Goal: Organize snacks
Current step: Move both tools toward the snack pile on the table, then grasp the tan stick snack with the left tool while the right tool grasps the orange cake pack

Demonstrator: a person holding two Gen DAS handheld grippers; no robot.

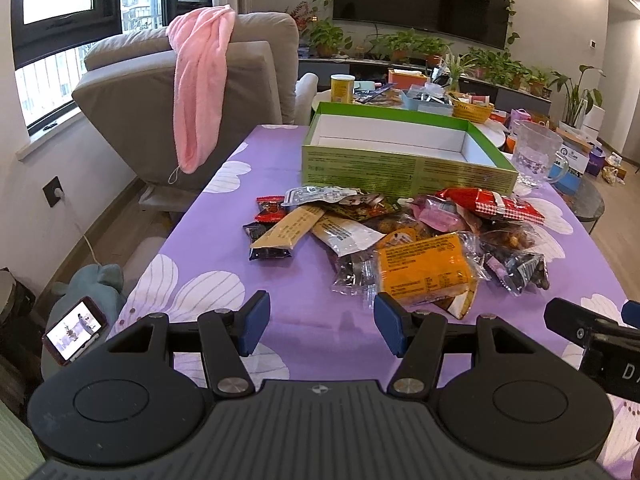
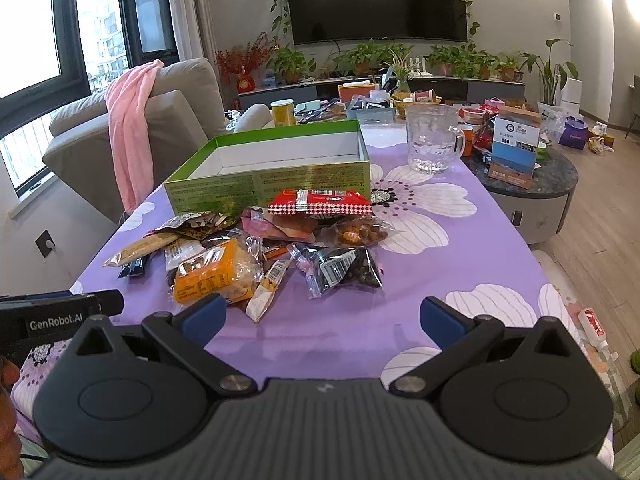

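Both grippers — left (image 1: 320, 322), right (image 2: 322, 320) — gape, empty. Risk: snacks (image 1: 400, 236) overlap; crinkly wrappers may slip or drag neighbours before reaching box (image 1: 404, 160).

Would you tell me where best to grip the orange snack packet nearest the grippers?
Probably the near edge of the orange packet, approached from the front by the left gripper. It lies flat atop the pile with that edge overhanging and free, and the open jaws already face it.
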